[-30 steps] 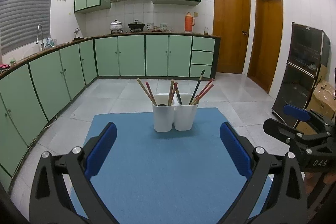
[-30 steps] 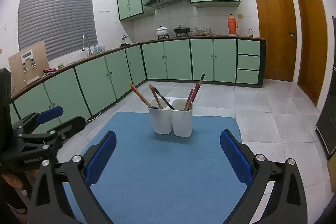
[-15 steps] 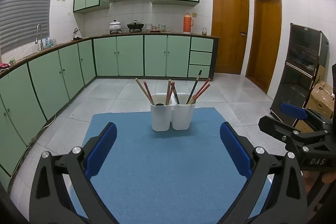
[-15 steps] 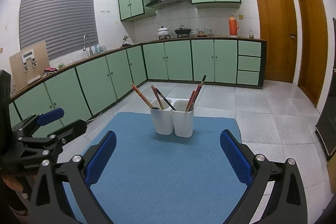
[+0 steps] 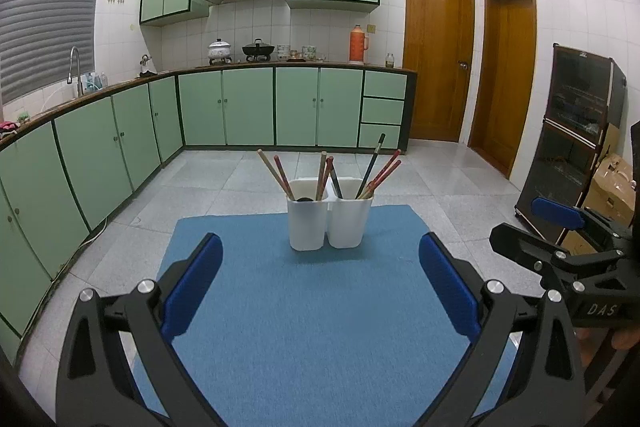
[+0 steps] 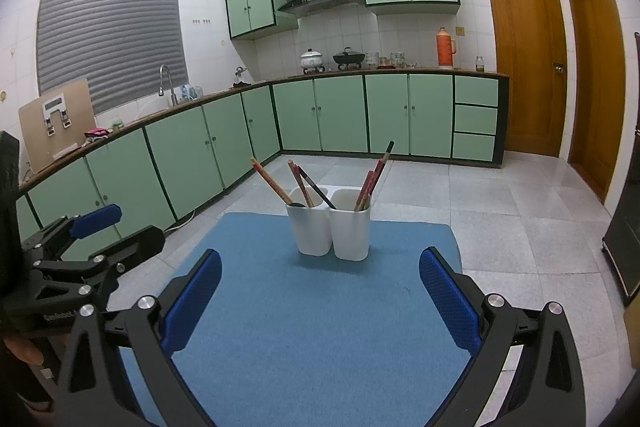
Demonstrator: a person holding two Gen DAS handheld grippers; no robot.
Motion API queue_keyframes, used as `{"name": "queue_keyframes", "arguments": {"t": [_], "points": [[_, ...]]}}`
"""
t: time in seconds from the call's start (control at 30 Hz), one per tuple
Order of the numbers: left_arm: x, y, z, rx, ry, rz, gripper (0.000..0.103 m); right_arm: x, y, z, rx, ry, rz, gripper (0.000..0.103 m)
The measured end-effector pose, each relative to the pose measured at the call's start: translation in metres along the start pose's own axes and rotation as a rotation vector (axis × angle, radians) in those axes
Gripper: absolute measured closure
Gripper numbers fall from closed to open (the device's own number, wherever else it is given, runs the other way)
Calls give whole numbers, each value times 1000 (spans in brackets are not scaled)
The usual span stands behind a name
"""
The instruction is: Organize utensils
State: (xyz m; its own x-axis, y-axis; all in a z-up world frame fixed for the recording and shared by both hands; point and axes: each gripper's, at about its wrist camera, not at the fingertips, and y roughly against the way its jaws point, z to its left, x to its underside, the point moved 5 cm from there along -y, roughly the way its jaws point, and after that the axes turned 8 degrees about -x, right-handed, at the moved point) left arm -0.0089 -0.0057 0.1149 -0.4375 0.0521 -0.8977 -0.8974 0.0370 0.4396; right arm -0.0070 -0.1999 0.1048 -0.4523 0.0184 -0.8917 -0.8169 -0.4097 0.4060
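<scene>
Two white holders stand side by side at the far end of a blue mat (image 5: 304, 315). The left holder (image 5: 307, 223) and the right holder (image 5: 349, 222) each hold several chopsticks (image 5: 376, 171) that lean outward. They also show in the right wrist view, left holder (image 6: 311, 227) and right holder (image 6: 351, 231). My left gripper (image 5: 320, 283) is open and empty, well short of the holders. My right gripper (image 6: 320, 287) is open and empty too, at a like distance. The right gripper shows at the right edge of the left wrist view (image 5: 560, 227).
The mat lies on a table in a kitchen. Green cabinets (image 5: 248, 107) run along the left and back. Wooden doors (image 5: 438, 55) are at the back right. A dark cabinet (image 5: 576, 147) and a cardboard box (image 5: 612, 183) stand at the right.
Both grippers have drawn back and risen slightly, so the holders sit a little farther off. Both stay open and empty. The holders and chopsticks have not moved.
</scene>
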Motion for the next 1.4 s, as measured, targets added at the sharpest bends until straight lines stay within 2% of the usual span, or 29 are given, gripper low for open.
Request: {"name": "queue_keyframes", "arguments": {"t": [1.4], "points": [[4,1,4,-6,13,4,8,0,0,0,0,-1,0,6]]}}
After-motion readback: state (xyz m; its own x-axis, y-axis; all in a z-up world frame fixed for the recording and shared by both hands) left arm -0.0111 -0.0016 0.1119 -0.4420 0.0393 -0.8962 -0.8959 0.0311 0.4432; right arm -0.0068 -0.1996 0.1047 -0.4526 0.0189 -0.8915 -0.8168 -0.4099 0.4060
